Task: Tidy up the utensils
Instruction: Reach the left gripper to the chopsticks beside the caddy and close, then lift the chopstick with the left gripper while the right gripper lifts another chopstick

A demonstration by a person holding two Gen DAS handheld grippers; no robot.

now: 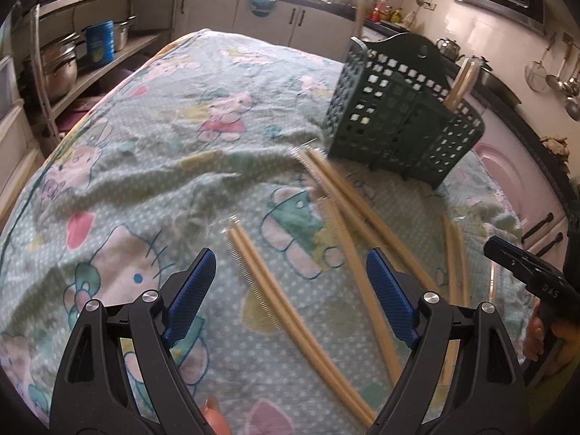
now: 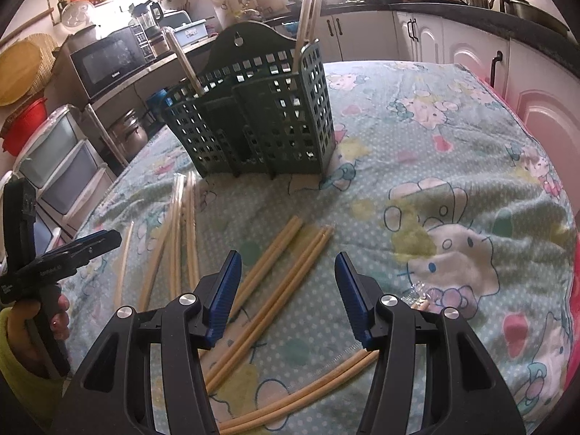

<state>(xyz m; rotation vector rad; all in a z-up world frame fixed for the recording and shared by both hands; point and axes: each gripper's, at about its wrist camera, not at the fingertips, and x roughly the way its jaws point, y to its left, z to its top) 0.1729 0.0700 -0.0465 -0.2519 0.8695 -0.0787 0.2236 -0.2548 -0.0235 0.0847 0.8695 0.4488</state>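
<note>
My left gripper (image 1: 290,279) fingers spread wide, empty, above a wrapped chopstick pair (image 1: 290,311) on the cartoon-print cloth (image 1: 145,152). My right gripper (image 2: 288,290) parted, nothing held, over more chopstick pairs (image 2: 279,282). Green holder basket (image 2: 253,119) stands beyond, some chopsticks upright inside.

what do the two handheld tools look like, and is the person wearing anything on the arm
Both the left tool and the right tool have black, triangular cut-out frames with round silver pivot bolts and blue ribbed finger pads. Seen from the side, the right tool's black body carries small white lettering, too blurred to read. A yellow-green sleeve covers the left wrist.
</note>
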